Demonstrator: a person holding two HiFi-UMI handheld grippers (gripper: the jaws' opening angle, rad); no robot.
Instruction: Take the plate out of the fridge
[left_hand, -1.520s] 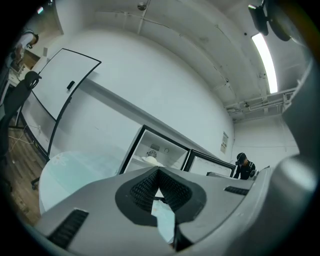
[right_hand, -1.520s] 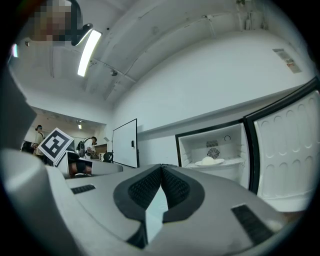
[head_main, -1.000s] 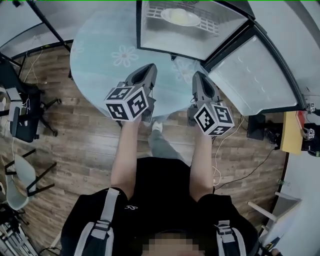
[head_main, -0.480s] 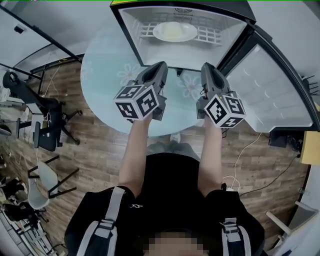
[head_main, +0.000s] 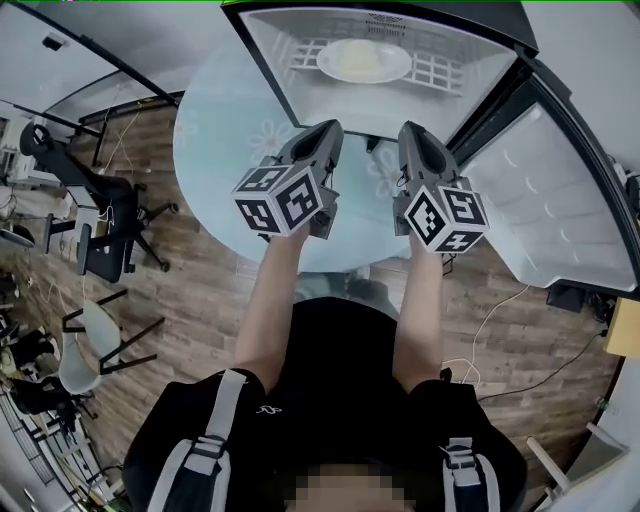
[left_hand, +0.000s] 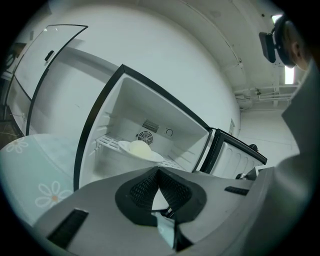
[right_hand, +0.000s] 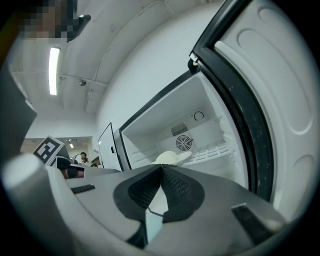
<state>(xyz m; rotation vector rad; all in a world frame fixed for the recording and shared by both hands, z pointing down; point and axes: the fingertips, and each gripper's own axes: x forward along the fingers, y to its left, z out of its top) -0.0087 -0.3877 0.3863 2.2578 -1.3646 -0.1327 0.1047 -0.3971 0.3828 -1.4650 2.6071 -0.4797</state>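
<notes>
A small fridge (head_main: 300, 90) stands open on a round table, its door (head_main: 545, 190) swung out to the right. On its white wire shelf (head_main: 440, 70) lies a white plate (head_main: 364, 62) carrying a pale yellow round thing. The plate (left_hand: 145, 152) also shows in the left gripper view, and the plate (right_hand: 172, 158) in the right gripper view. My left gripper (head_main: 328, 135) and right gripper (head_main: 408, 138) hover side by side in front of the fridge opening, short of the shelf. Both are shut with nothing between their pads.
The round table (head_main: 215, 150) has a pale blue cloth with daisy prints. Office chairs (head_main: 100, 225) stand on the wooden floor at the left. A glass partition (left_hand: 45, 65) runs behind the table at the left. A cable (head_main: 495, 310) trails on the floor at the right.
Both grippers have risen and come closer to the open fridge. The view has shifted so the fridge and plate sit more centred.
</notes>
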